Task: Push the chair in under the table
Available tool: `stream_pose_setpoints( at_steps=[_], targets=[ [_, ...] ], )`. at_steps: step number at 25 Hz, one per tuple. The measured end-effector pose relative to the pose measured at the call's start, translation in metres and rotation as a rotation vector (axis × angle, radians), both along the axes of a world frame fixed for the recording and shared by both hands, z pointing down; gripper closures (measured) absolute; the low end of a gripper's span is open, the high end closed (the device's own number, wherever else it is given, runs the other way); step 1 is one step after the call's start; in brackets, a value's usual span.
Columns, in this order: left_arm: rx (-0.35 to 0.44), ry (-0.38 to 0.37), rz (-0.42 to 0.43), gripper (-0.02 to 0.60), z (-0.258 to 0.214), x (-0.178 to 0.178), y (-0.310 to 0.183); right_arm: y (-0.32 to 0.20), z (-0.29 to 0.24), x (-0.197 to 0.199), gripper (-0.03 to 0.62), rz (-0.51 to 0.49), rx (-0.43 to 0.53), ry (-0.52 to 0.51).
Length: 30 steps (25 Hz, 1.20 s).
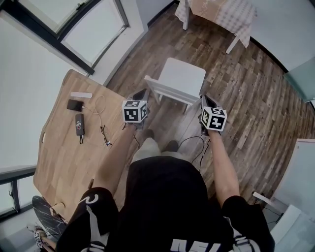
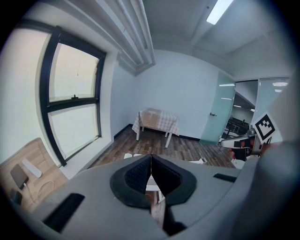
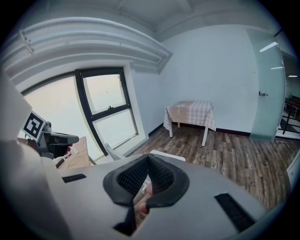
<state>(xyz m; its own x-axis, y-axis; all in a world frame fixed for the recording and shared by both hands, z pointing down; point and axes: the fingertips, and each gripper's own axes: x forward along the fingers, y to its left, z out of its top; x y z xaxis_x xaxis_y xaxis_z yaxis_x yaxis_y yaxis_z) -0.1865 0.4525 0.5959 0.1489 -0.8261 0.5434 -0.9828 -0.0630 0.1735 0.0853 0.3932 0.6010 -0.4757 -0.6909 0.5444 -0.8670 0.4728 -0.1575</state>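
Observation:
A white chair (image 1: 181, 75) stands on the wood floor, out beyond the right edge of the light wooden table (image 1: 66, 150). Its backrest rail (image 1: 167, 93) faces me. My left gripper (image 1: 140, 94) is shut and empty at the rail's left end. My right gripper (image 1: 206, 101) is shut and empty at its right end. Whether either tip touches the rail I cannot tell. In the left gripper view the closed jaws (image 2: 151, 172) hide most of the chair (image 2: 129, 155). In the right gripper view the seat (image 3: 167, 155) shows just past the closed jaws (image 3: 147, 169).
A phone (image 1: 75, 104), a white remote (image 1: 81, 95), a dark device (image 1: 79, 124) and cables lie on the wooden table. A second table with a checked cloth (image 1: 224, 14) stands at the far wall. Windows run along the left; a glass door (image 2: 217, 114) is to the right.

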Motion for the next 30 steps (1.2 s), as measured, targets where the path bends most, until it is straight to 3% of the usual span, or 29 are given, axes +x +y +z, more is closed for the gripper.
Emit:
stream_pose_setpoints(
  at_steps=[12,18,23,30],
  targets=[
    [-0.036,0.011,0.028,0.554,0.024,-0.002,-0.011,-0.002,0.028,0.005,0.579,0.004,-0.017,-0.007],
    [-0.054,0.016,0.042,0.546,0.038,-0.005,-0.019,-0.002,0.043,0.006,0.502,0.006,-0.040,0.014],
    [-0.082,0.019,0.050,0.441,0.049,-0.009,-0.031,-0.008,0.053,0.007,0.404,0.005,-0.067,0.023],
    [-0.106,-0.007,0.058,0.394,0.067,-0.018,-0.043,-0.013,0.072,0.004,0.326,0.015,-0.114,0.038]
  ],
)
